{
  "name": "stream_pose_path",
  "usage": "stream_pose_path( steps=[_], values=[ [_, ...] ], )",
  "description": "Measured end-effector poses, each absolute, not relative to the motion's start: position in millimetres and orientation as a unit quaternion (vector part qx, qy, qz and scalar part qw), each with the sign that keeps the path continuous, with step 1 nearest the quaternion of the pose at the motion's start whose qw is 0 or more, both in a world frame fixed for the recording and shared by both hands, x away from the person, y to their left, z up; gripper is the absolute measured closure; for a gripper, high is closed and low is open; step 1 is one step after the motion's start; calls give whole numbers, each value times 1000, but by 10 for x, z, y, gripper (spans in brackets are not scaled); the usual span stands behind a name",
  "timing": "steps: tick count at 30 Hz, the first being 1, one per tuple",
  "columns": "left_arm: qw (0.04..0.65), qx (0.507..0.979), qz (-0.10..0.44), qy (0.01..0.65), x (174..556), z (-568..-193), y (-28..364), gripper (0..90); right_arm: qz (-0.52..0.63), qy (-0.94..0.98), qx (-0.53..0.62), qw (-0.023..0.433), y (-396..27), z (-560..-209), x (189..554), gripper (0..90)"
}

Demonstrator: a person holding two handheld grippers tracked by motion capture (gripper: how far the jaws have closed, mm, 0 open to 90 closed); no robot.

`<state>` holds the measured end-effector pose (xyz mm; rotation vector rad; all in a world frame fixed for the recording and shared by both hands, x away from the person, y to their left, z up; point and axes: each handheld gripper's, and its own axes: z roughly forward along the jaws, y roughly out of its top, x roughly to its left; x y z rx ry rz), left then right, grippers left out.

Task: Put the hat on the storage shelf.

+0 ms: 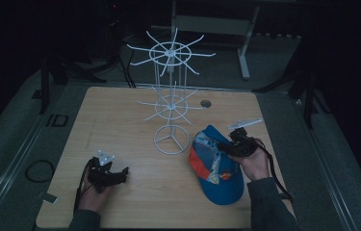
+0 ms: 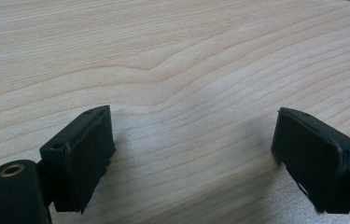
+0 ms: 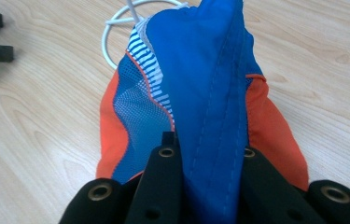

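- Step in hand, as judged: cap pickup. Right gripper (image 1: 229, 145) clamped on blue-and-orange cap (image 1: 215, 166), jaws pinching a fold of crown fabric, seen close in right gripper view (image 3: 210, 116).
- Cap location: right half of wooden table (image 1: 120, 115), just beside round base of white wire rack (image 1: 171, 103); brim towards the near edge, apparently resting on the wood, crown end raised in the grip.
- Left gripper (image 1: 120, 174) idle, low over bare wood on the left, well apart from cap; jaws wide, nothing between the pads (image 2: 88, 154).
- Next move, likely: lift cap clear, carry to a rack prong, hook it on. Needs grip kept on fabric and brim clear of lower prongs; thin rack may tip if bumped.
- Containers: none on table. Rack prongs all bare, nothing hung.
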<state>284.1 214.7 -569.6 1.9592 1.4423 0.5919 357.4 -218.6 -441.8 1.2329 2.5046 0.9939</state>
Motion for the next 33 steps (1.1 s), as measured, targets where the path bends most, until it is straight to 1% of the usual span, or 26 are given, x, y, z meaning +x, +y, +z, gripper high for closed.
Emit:
stream_pose_path(
  steps=[3,11,21,27,33],
  values=[
    [313,744,224,547,2841,-5696,2148,134,349,841,406,76,-2184,-4375,3547,871],
    [313,744,224,547,2841,-5695,2148,134,353,844,394,87,-2174,-4268,3482,871],
    [313,744,224,547,2841,-5695,2148,134,352,848,387,90,-2206,-4173,3413,870],
    [312,744,223,546,2841,-5694,2149,134,362,848,377,84,-2229,-4101,3377,869],
    [313,744,223,547,2840,-5694,2148,134,366,850,369,89,-2227,-4020,3339,869]
  ],
)
